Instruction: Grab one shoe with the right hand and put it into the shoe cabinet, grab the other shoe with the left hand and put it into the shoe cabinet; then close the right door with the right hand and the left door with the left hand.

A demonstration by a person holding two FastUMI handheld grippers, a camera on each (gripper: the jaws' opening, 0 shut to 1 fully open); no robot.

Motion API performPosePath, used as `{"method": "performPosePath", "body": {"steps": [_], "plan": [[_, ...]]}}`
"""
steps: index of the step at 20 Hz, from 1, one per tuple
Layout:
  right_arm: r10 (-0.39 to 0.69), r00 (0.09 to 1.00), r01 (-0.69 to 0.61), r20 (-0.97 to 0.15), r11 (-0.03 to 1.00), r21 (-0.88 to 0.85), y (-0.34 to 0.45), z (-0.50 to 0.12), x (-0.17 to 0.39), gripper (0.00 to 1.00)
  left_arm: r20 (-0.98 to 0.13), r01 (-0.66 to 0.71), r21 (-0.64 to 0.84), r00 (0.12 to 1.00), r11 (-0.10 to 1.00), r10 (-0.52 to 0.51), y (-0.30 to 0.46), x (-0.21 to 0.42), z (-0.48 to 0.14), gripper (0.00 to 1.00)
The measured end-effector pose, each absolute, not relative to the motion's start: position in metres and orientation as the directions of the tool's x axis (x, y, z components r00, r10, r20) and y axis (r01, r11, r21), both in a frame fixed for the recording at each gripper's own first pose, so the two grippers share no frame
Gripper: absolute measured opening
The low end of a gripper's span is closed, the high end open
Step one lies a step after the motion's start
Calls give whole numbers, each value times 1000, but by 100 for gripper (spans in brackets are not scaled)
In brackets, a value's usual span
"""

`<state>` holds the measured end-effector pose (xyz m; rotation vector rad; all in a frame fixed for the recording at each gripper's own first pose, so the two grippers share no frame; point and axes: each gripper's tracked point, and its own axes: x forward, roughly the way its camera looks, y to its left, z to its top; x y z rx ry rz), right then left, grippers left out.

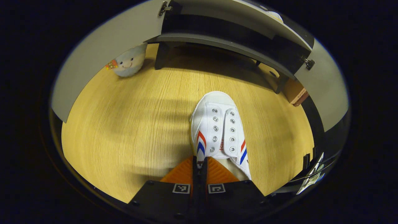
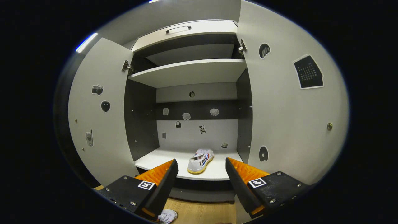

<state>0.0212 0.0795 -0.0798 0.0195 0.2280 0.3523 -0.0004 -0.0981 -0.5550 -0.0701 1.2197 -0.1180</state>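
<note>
Here the left gripper [image 1: 199, 168] pinches the shoe [image 1: 219, 130] by its collar.

Left tool [image 1: 199, 166] pinches the white shoe [image 1: 219, 130] at its collar on the wooden floor [image 1: 130, 124]

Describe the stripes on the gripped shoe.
Red and blue stripes on the white shoe, clearest in left gripper view.

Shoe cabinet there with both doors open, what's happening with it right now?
A person is putting away a pair of shoes. One white canvas shoe already sits on the bottom shelf of the grey shoe cabinet; the right gripper hangs open in front of it. The left gripper is shut on the side of the second white canvas shoe, which is over the wooden floor. Both doors are open.
</note>
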Motion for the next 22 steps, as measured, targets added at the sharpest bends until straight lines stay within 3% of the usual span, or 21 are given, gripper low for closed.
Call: {"method": "performPosePath", "body": {"steps": [8,16,22], "plan": [[344,921,-339,-185,939,58,75,-61,14,93,-904,36,-188,385,981,-187,-116,18,-489,7],[333,931,-326,-153,943,67,70,-45,14,94,-834,128,-214,492,968,-249,-93,70,-379,6],[324,936,-317,-139,946,69,64,-40,18,93,-773,175,-257,552,950,-311,-116,123,-322,6]]}}
